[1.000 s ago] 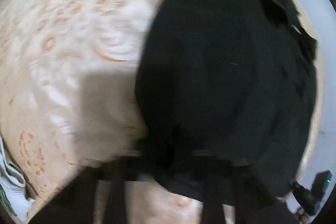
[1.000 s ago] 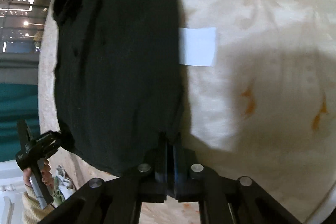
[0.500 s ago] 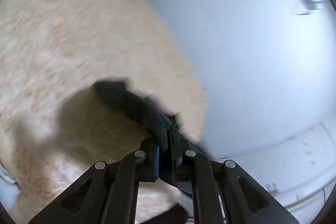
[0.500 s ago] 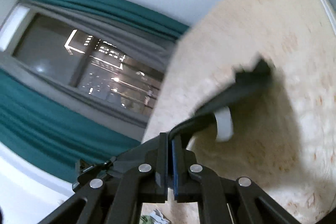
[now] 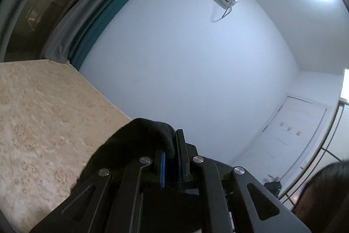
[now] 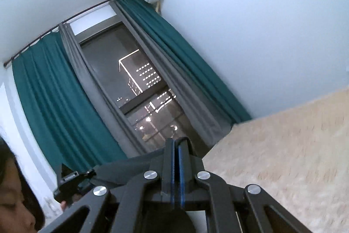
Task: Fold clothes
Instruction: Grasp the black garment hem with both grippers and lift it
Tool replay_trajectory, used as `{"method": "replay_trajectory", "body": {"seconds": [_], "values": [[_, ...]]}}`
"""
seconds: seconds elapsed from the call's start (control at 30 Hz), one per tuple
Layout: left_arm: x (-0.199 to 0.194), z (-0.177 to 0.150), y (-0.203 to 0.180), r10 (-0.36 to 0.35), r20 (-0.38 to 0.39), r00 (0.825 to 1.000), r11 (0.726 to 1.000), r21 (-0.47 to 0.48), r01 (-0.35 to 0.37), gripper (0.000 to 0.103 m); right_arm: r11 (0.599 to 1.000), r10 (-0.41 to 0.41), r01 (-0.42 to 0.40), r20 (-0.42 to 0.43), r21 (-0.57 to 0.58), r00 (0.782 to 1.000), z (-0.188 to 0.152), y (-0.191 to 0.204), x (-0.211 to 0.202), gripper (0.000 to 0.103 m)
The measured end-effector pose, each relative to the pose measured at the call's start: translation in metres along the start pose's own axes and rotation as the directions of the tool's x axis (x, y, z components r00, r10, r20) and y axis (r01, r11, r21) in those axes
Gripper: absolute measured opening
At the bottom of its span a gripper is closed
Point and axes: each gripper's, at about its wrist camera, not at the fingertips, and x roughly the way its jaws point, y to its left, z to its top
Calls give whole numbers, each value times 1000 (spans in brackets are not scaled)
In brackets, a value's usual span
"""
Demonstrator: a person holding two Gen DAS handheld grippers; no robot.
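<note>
My left claw (image 5: 171, 154) grips a fold of the black garment (image 5: 130, 145), which drapes leftward over its fingers, above the beige mattress (image 5: 43, 123). My right claw (image 6: 176, 152) clamps a thin black edge of fabric.

Black garment (image 5: 133, 145), soft knit-looking cloth, bunched into a thick fold, clamped between my left tongs' blue pads. From the pinch it humps up, then drapes down left over the left finger. Held up in the air, nearer than the beige patterned bed (image 5: 43, 119), which lies left and below. In my right view only a thin black edge (image 6: 185, 141) shows, looped over the tips of the closed pads; the rest is hidden.
</note>
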Motion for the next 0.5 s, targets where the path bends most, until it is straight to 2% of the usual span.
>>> {"method": "replay_trajectory", "body": {"seconds": [0.07,0.17,0.23,0.37,0.5], "values": [[14,9,9,7,-10,1000,1000,0,-7,8,1000,-17,17,-12,3,1000,5,-5,13,2],[50,32,45,17,-45,999,999,-42,-19,8,995,-91,94,-60,35,994,14,-39,48,2],[90,45,73,54,-72,996,995,-80,-60,8,988,-127,134,-96,78,987,21,-71,81,2],[158,81,94,164,-73,984,981,-88,-170,8,979,-190,198,-116,57,975,42,-102,143,2],[183,117,87,219,48,975,975,-40,-217,8,981,-189,191,-80,21,979,72,-100,197,2]]}}
